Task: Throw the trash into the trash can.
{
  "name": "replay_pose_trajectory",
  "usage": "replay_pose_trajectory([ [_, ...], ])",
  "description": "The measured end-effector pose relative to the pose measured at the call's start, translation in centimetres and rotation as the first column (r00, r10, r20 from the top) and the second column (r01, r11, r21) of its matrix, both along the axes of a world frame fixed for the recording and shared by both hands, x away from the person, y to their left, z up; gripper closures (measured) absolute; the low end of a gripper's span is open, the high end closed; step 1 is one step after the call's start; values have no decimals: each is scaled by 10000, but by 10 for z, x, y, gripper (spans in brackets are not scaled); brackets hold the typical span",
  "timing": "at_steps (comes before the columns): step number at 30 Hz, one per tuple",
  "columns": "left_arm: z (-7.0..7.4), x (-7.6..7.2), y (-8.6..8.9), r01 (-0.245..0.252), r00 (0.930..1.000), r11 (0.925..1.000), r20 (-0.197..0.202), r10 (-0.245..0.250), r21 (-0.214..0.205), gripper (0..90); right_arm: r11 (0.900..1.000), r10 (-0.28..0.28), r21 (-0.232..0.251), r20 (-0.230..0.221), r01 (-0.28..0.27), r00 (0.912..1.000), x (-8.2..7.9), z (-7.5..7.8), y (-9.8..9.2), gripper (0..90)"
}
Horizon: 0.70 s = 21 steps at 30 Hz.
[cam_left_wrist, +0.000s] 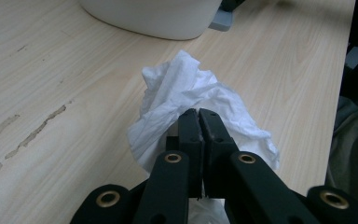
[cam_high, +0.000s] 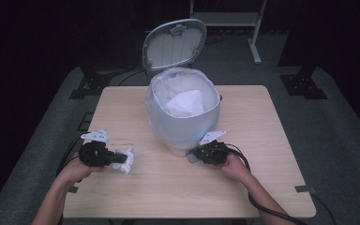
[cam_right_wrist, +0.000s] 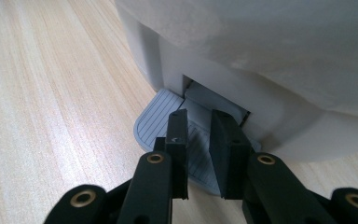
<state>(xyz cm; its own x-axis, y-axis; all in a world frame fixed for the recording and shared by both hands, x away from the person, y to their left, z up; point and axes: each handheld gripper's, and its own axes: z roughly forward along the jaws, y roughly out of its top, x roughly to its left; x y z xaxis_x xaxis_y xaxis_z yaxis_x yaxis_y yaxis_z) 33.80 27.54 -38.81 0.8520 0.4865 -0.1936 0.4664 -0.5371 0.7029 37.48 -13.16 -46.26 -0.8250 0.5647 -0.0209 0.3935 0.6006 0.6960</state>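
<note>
A white pedal bin [cam_high: 183, 127] lined with a clear bag stands mid-table, its lid [cam_high: 174, 44] raised, with white paper [cam_high: 185, 103] inside. My left gripper [cam_high: 121, 158] [cam_left_wrist: 198, 112] is shut on a crumpled white tissue [cam_high: 128, 161] [cam_left_wrist: 179, 86], held just above the table left of the bin. My right gripper [cam_high: 196, 153] [cam_right_wrist: 199, 116] is at the bin's front base. Its jaws stand nearly together, with nothing between them, and their tips are on the grey ribbed pedal [cam_right_wrist: 153, 122] [cam_high: 190, 158].
The wooden table [cam_high: 243, 187] has scuff marks [cam_left_wrist: 37, 133] near the left gripper. The bin's white base [cam_left_wrist: 154, 21] lies beyond the tissue. Dark stands and a metal frame [cam_high: 255, 42] are on the floor behind the table.
</note>
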Motion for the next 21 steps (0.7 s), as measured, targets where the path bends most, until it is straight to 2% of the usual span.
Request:
replay_pose_trajectory([
  [10, 11, 0, -1, 51, 10000, 9999, 2, -51, 93, 885, 10000, -23, -57, -35, 23, 10000, 0, 1, 0, 768],
  [21, 24, -1, -3, 206, 9998, 9998, -67, -207, -71, 880, 10000, -27, -55, -73, 27, 10000, 0, 1, 0, 768],
])
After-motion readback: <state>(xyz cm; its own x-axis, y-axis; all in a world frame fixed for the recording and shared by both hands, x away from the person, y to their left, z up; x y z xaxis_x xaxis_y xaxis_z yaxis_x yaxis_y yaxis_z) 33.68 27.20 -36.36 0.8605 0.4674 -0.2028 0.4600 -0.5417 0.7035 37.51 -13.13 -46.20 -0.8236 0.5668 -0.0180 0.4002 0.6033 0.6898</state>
